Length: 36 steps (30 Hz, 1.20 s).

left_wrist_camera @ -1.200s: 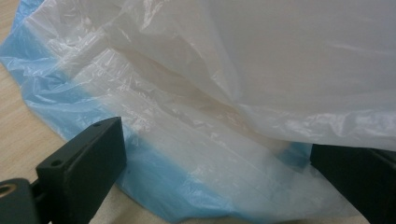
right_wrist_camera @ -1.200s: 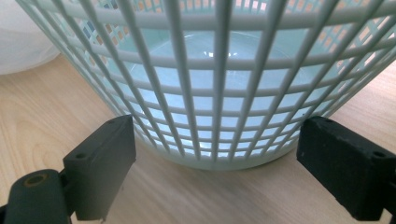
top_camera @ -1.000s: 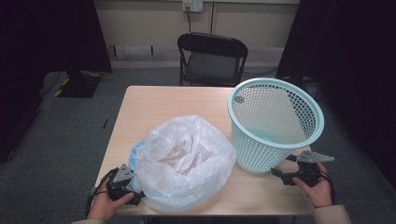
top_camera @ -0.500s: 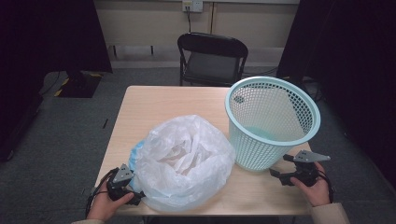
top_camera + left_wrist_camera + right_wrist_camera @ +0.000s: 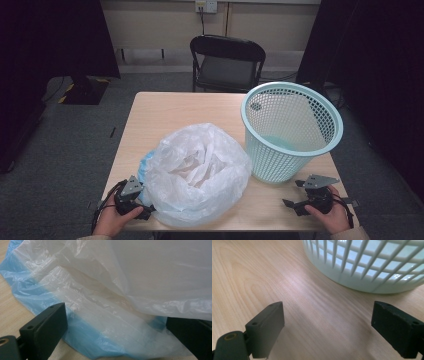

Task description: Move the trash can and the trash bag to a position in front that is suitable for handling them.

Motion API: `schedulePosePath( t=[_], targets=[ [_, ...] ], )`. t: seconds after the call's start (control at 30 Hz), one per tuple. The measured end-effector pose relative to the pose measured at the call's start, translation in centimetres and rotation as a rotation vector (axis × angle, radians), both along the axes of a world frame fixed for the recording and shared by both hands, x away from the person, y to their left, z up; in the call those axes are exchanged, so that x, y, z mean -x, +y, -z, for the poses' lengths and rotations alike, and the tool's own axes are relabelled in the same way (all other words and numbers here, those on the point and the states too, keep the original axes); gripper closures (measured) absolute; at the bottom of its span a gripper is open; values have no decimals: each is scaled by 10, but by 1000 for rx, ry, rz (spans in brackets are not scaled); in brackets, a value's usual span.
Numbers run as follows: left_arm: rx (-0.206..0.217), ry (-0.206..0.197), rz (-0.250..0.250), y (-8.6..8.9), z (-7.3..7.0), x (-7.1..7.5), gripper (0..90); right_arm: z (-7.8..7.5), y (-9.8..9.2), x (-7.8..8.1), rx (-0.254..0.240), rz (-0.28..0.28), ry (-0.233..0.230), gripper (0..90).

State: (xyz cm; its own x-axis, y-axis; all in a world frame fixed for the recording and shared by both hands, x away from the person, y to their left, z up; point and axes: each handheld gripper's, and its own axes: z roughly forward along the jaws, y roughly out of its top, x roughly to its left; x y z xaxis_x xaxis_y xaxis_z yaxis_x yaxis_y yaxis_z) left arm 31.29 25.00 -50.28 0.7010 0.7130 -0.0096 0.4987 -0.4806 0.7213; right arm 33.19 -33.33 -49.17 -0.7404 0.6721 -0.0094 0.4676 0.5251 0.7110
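Bag (image 5: 197, 172) front-centre on surface (image 5: 175, 107), basket (image 5: 291, 130) upright at right edge, bare wood behind. Left tongs (image 5: 142, 202) wide open against bag; right tongs (image 5: 292, 194) wide open, empty, near basket base.

Both grippers black: left gripper (image 5: 146, 209), right gripper (image 5: 291, 195). Each carries a grey three-cornered plate on top and a black cable looped behind it. Jaws are blocky black pads with small screw holes; brass-coloured fastener at the left jaw's base. Beige sleeve cuffs behind both hands.
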Motion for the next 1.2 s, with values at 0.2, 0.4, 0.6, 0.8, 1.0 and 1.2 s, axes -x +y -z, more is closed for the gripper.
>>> schedulePosePath(
  t=[0.2,0.4,0.6,0.8,1.0,1.2],
  targets=[
    [-2,1,0,0,0,0,28,5,3,-1,0,-5,-2,105],
    [-3,2,-3,0,0,1,28,7,0,-3,-26,-9,-4,100],
    [28,-1,-16,3,-1,4,62,7,-1,-4,-28,-6,-1,100],
    [98,-53,-17,16,-14,16,151,7,-1,-4,-28,-7,0,100],
    [138,-138,0,24,-31,22,150,7,-1,-5,-28,-9,0,99],
    [175,-158,48,22,-42,25,151,7,-1,-5,-27,-7,-1,100]
  ],
)
